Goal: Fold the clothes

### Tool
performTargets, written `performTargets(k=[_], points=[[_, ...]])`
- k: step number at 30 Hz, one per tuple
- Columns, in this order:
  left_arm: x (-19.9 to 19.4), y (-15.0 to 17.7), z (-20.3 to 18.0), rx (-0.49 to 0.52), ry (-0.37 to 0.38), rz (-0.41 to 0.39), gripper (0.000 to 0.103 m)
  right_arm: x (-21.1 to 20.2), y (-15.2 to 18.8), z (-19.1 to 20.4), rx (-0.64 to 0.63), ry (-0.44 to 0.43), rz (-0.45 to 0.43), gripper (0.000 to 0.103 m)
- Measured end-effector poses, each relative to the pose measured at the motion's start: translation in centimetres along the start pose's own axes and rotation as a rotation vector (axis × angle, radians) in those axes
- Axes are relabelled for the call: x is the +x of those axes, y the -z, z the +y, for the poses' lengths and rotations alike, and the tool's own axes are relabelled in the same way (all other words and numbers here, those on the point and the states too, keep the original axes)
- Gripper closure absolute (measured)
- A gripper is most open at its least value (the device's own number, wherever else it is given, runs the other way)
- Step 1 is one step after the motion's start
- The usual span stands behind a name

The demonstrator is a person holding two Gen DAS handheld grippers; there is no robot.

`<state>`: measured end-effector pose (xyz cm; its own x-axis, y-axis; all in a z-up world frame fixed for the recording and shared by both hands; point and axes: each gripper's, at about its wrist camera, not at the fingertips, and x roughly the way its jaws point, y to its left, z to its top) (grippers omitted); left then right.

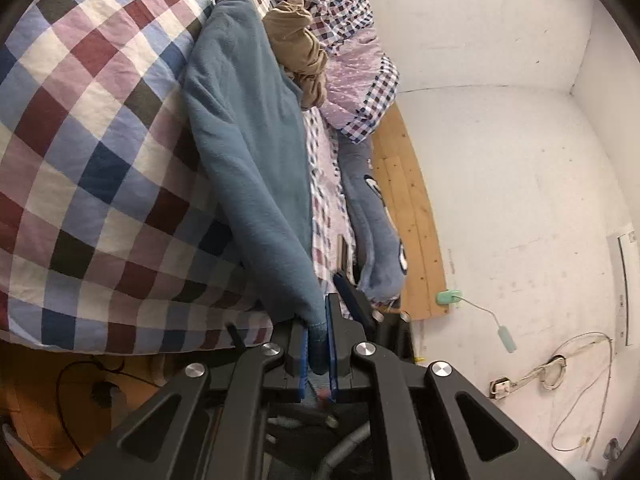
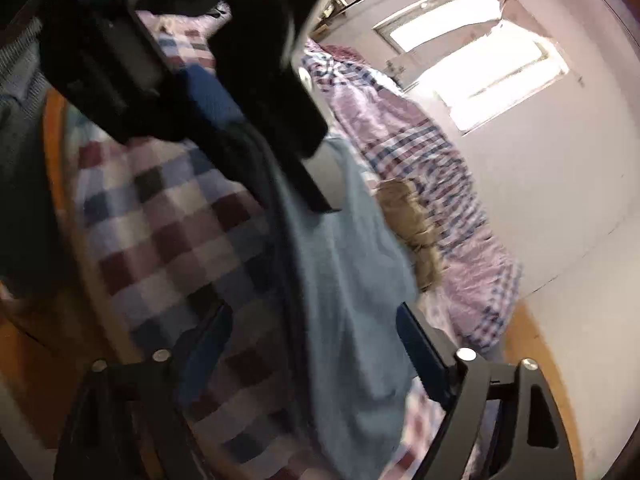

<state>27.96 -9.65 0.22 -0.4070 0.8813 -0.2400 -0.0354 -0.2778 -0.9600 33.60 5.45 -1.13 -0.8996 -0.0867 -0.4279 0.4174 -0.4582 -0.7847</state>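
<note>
room: white walls, bright window (image 2: pixel 480 60) upper right of right wrist view; wooden floor strip (image 1: pixel 412 220) beside the bed
surface: bed with checked sheet (image 1: pixel 88 132), fills left half of left wrist view
teal garment (image 1: pixel 248 140): draped lengthwise on the checked sheet, centre of frame, running from upper centre down to the gripper; lower end lifted off the sheet
left gripper (image 1: pixel 318 344): clenched on the lower end of the teal garment, cloth pinched between the blue pads
right gripper (image 2: pixel 316 344): jaws spread wide, teal garment lies between them, pads not pressing on it; frame motion-blurred
tan garment (image 1: pixel 298 52): crumpled heap, upper centre, just beside the teal garment's far end
blue-grey garment (image 1: pixel 376 224): along the bed edge, right of the teal one
quilt (image 1: pixel 360 80): bunched, upper centre-right
cables (image 1: pixel 560 372): on floor, lower right
</note>
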Motion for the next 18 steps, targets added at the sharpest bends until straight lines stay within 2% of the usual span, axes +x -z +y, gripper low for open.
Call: performTargets(k=[1,3,7,11,12,13,18], points=[[0.0,-0.1,-0.1,-0.003,0.007,0.0,0.097,0.3,-0.1,-0.1,-0.001,0.01,-0.002,0.038],[-0.3,0.0,0.0,-0.008,0.018,0.0,0.097,1.0,-0.2,-0.4,0.003,0.03,0.0,0.045],[-0.6,0.0,0.2,-0.016,0.038,0.001,0.097,2.2,-0.2,-0.9,0.014,0.054,0.0,0.045],[-0.5,-0.1,0.1,-0.024,0.056,0.002,0.097,3.2,-0.4,-0.6,-0.001,0.024,-0.021,0.045],[-0.4,-0.1,0.1,-0.027,0.061,0.003,0.097,3.4,-0.4,-0.6,0.002,0.002,-0.02,0.051],[-0.4,-0.1,0.2,-0.03,0.064,0.003,0.097,3.7,-0.4,-0.5,0.001,-0.004,-0.02,0.069],[-0.6,-0.1,0.6,-0.042,0.067,0.007,0.097,4.7,-0.1,-0.5,-0.007,0.012,-0.018,0.075]])
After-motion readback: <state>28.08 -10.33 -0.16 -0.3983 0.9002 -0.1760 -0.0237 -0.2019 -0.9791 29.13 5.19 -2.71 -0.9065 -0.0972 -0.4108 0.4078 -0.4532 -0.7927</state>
